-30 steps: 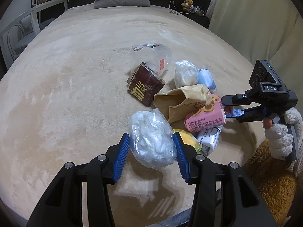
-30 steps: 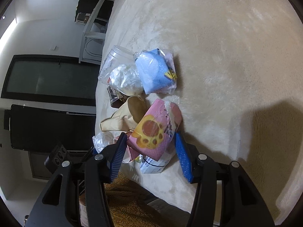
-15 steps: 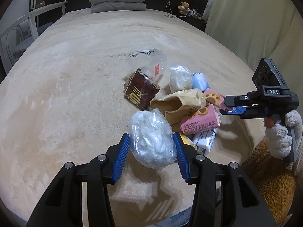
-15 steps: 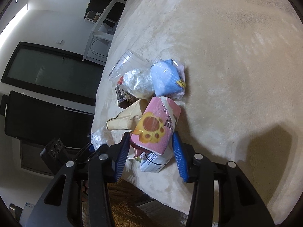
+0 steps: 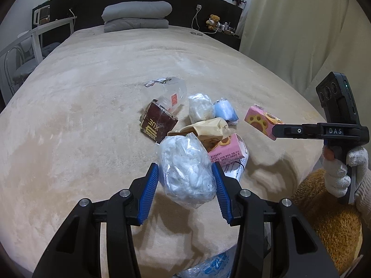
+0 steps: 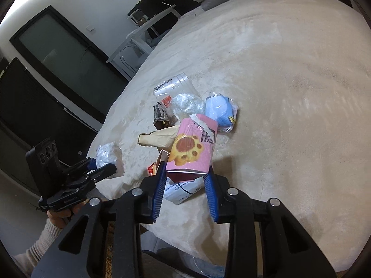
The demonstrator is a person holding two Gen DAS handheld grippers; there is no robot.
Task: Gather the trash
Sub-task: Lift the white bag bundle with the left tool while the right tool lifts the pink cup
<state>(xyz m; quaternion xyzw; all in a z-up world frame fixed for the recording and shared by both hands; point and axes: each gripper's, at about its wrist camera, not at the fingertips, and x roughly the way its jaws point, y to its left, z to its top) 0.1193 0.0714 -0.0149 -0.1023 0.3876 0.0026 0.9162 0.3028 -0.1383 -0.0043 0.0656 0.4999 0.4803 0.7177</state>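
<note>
Left gripper (image 5: 185,185), lower centre of left view – blue pads pinching clear bag of white tissue (image 5: 186,171), lifted off beige bed (image 5: 81,115). Right gripper (image 6: 185,185), lower centre of right view – clamped on pink paw-print pack (image 6: 191,150), raised above trash pile (image 5: 197,120) at frame centre.

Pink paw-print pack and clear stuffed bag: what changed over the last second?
Both came up off the bed: the right gripper raised the pink paw-print pack clear of the pile, the left gripper raised the clear stuffed bag. Both jaws stay clamped. The remaining trash lies unmoved.
</note>
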